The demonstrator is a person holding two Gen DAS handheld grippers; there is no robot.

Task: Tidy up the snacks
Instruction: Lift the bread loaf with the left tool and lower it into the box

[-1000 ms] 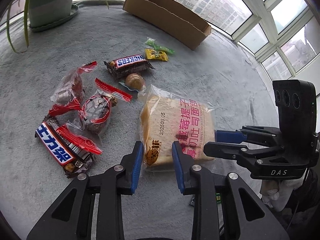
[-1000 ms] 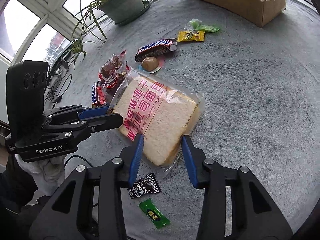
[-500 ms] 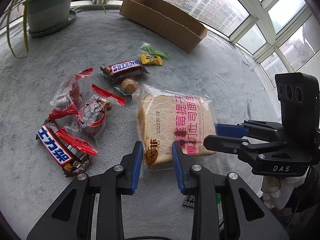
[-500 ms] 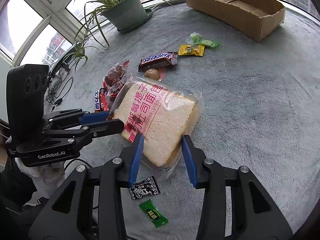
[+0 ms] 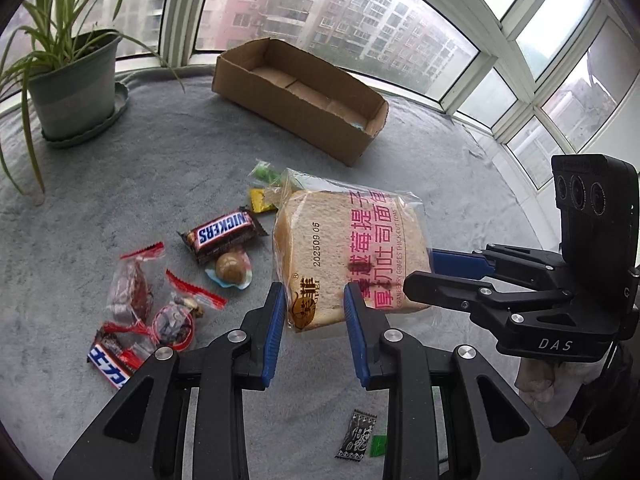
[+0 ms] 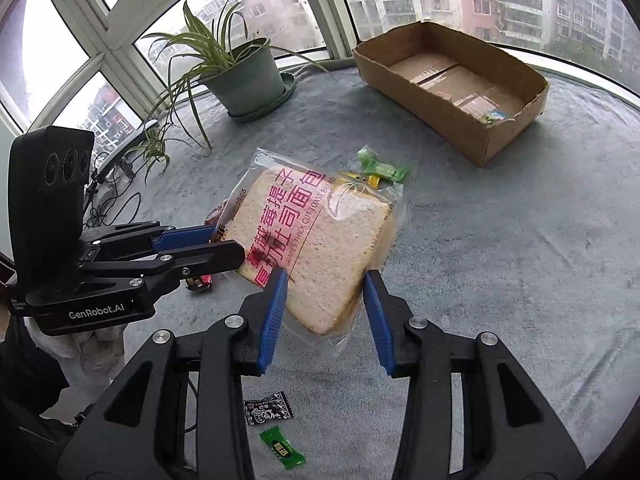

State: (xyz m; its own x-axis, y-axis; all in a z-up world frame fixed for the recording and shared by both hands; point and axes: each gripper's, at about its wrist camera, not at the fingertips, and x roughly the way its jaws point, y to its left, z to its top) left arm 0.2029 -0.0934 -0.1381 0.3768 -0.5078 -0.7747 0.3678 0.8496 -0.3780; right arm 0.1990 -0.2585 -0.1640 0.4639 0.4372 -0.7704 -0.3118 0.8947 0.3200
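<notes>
A clear bag of sliced toast bread (image 5: 352, 248) with pink print hangs above the grey cloth, held by both grippers. My left gripper (image 5: 314, 300) is shut on its near left corner. My right gripper (image 6: 325, 284) is shut on the opposite near corner of the bread (image 6: 320, 232). Each gripper shows in the other's view: the right gripper (image 5: 420, 272) and the left gripper (image 6: 226, 242). An open cardboard box (image 5: 288, 120) lies beyond; a small wrapped sweet (image 6: 494, 116) lies inside the box (image 6: 420, 108).
Loose snacks lie left of the bread: a Snickers bar (image 5: 224, 234), a round candy (image 5: 229, 273), red-sealed bags (image 5: 132, 292), a blue bar (image 5: 110, 368), yellow (image 5: 260, 202) and green (image 5: 264, 172) sweets. A black sachet (image 6: 268, 412) and green sachet (image 6: 282, 448) lie near. A potted plant (image 5: 72, 88) stands far left.
Both grippers have risen with the bread bag, which has come off the cloth and now overlaps the yellow sweet in view. The box and windows show more fully.
</notes>
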